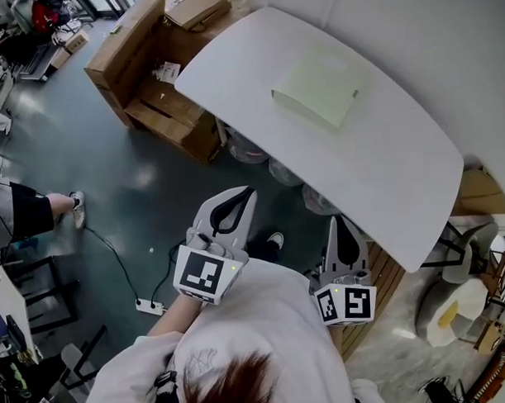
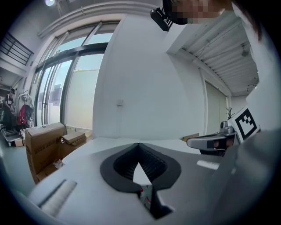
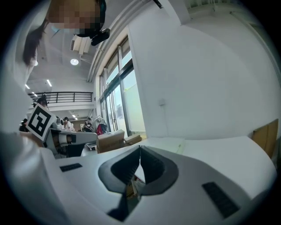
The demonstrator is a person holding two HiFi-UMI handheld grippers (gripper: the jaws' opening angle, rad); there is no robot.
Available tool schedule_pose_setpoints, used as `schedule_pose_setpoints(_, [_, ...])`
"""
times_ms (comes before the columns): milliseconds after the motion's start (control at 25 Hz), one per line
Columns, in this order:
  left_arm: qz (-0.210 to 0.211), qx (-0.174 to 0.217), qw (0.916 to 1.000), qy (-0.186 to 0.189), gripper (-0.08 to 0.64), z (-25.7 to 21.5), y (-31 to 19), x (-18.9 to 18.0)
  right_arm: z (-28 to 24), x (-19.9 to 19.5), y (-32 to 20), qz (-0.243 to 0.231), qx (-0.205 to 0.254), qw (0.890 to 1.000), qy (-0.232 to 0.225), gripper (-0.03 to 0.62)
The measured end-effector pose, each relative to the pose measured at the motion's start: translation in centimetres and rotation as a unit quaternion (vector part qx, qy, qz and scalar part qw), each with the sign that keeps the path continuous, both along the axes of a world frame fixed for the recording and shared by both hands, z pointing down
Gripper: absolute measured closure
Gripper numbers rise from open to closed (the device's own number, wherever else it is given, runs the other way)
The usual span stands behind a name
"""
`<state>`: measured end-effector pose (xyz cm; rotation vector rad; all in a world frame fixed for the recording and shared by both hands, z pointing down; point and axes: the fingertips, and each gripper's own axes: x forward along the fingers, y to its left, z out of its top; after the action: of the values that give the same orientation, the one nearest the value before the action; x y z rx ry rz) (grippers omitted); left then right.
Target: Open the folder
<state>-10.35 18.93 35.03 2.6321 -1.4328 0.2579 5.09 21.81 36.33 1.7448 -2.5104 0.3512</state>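
Both tongs are pressed together with nothing between them: the left gripper (image 1: 246, 194) shows its jaw tips meeting in its own view (image 2: 139, 144), and the right gripper (image 3: 140, 147) shows the same. From the head view we see what neither gripper view gives: the two are held side by side close to our chest, off the near edge of the desk (image 1: 400, 175), the right gripper (image 1: 340, 221) just short of that edge and the left one over the floor (image 1: 111, 185). That view also lays out the folder (image 1: 315, 91), pale green, closed and flat on the desk toward its far edge, well apart from both grippers. Our right gripper view catches the folder (image 3: 167, 144) only as a low pale slab beyond its jaw tips; in the left gripper view we cannot make it out, only the white desk top (image 2: 101, 143). Each gripper view shows the other gripper off to one side. The desk is white with a curved near edge. Cardboard boxes (image 1: 149, 68) stand off its left end on the dark floor, and a power strip (image 1: 149, 307) lies there with its cable. The gripper views add tall windows (image 2: 66, 88), a plain white wall (image 2: 140, 79) behind the desk, and a railed upper level (image 3: 66, 96) with people beneath it.
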Motion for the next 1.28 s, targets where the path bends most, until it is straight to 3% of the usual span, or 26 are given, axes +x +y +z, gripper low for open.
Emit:
schedule_pose_setpoints(320, [-0.002,0.008,1.0,0.002,0.558,-0.6,-1.1,2.9,-0.1,2.9,-1.1,-0.004,0.005,1.0,-0.006,0.584])
schedule_pose_setpoints(640, [0.002,0.01,0.9999,-0.007,0.558,-0.1,-1.5,3.5,0.5,3.5,-1.7,-0.004,-0.001,1.0,-0.012,0.584])
schedule_pose_setpoints(800, [-0.011,-0.017,0.9998,0.006,0.558,0.0,-2.2,3.4,0.8,3.2,-2.4,-0.005,-0.004,1.0,-0.015,0.584])
schedule_pose_setpoints(1280, [0.044,0.003,0.999,-0.013,0.558,0.5,-10.0,3.6,1.2,2.9,-9.1,0.028,-0.011,0.999,-0.02,0.584])
